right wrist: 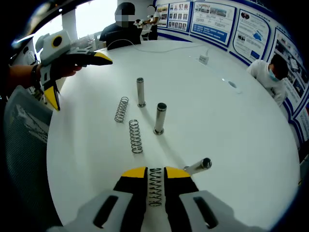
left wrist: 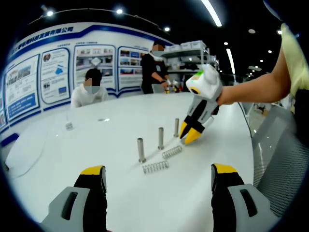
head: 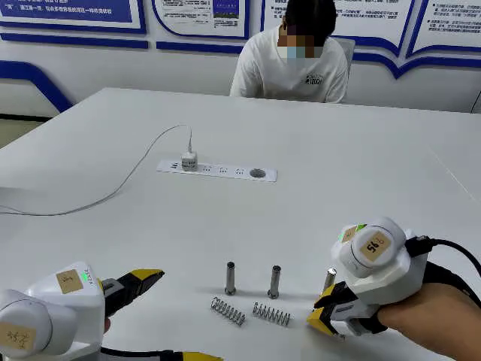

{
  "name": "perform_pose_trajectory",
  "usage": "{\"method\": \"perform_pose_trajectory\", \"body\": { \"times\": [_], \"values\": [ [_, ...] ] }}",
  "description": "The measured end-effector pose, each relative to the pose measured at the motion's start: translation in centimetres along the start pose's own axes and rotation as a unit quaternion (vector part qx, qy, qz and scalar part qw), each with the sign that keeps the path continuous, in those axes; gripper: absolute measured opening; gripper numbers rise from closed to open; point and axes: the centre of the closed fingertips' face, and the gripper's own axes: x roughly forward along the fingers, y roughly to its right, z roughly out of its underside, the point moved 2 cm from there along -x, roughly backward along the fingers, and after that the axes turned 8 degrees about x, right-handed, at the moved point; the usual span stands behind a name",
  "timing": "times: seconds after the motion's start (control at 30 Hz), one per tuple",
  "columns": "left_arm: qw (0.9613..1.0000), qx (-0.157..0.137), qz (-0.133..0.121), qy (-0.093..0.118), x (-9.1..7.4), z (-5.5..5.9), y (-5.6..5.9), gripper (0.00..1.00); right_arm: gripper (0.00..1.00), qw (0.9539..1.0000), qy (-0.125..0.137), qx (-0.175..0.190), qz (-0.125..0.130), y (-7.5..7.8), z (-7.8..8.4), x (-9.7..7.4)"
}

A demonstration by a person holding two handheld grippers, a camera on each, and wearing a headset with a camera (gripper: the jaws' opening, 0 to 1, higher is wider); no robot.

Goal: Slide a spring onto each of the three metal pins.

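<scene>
One spring (right wrist: 155, 191) in right gripper (right wrist: 155, 173), two springs (right wrist: 121, 109) (right wrist: 135, 137) beside three pins (right wrist: 140, 92) (right wrist: 159, 118) (right wrist: 198, 166)

A tan sticker (head: 376, 244) on the white housing of my right claw (head: 319, 310) carries two handwritten digits, seemingly "15", seen at a slant in the head view. My left claw (head: 189, 314) wears a top label (head: 69, 281) and a rear label (head: 15, 336), both tan, their handwriting too faint to read. A dark logo (head: 314, 79) sits on the chest of the seated person (head: 289, 64) across the worktop (head: 338, 150), its letters too small to make out. The blue-framed wall boards (head: 225, 11) hold print too fine to read. In the left gripper view, a heading (left wrist: 48, 34) in Chinese characters runs above them, apparently ending in 公司.
</scene>
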Motion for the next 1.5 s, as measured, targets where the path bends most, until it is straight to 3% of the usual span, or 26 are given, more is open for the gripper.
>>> {"method": "perform_pose_trajectory", "body": {
  "times": [0.33,0.57,0.93,1.5],
  "values": [
    [1.0,-0.003,-0.006,-0.001,-0.2,0.2,0.0,0.91,0.13,0.9997,-0.023,-0.001,-0.011,0.1,0.4,0.5],
    [1.0,-0.004,-0.007,-0.002,-0.2,0.2,-0.1,0.91,0.12,0.9996,-0.023,0.001,-0.015,0.1,0.3,0.6],
    [1.0,0.001,-0.004,-0.002,-0.2,0.1,-0.2,0.91,0.12,0.9998,0.018,0.012,-0.002,0.2,-0.4,-1.3],
    [0.9999,0.01,0.006,0.002,0.2,-0.7,0.2,0.91,0.12,0.9972,0.06,0.04,0.018,0.7,0.0,-3.6]
  ]
}}
